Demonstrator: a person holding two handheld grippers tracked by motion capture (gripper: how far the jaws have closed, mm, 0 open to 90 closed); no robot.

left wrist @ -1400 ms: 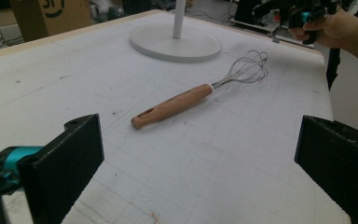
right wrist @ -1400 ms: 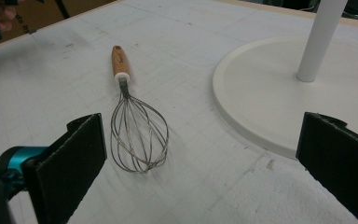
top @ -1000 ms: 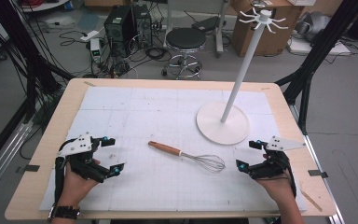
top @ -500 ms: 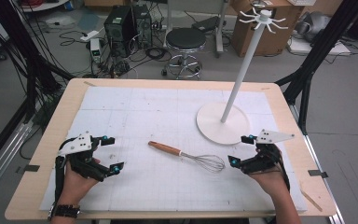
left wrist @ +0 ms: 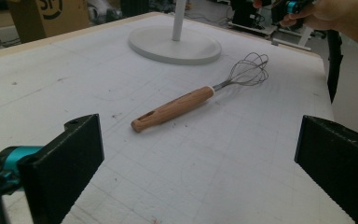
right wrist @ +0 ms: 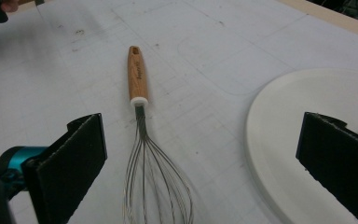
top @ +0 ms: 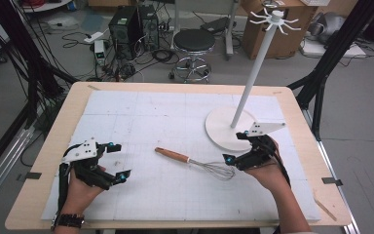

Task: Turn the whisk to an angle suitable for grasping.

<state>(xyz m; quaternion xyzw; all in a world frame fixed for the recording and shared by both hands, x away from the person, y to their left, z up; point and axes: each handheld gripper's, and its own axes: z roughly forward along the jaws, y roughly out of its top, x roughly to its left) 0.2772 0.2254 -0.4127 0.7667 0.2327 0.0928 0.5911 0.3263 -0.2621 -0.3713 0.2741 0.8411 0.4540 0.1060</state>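
Wooden-handled whisk [top: 195, 163] lying mid-table, handle pointing toward left edge, wire head nearest right gripper [top: 237, 147], being approached with jaws spread wide; left gripper [top: 118, 161] being held open, farther off near left edge.

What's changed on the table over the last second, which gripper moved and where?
The right gripper moved in toward the wire end of the wooden-handled metal whisk, jaws open, without taking hold of it. The left gripper stayed put, also open. The whisk and the white hook stand have not shifted.
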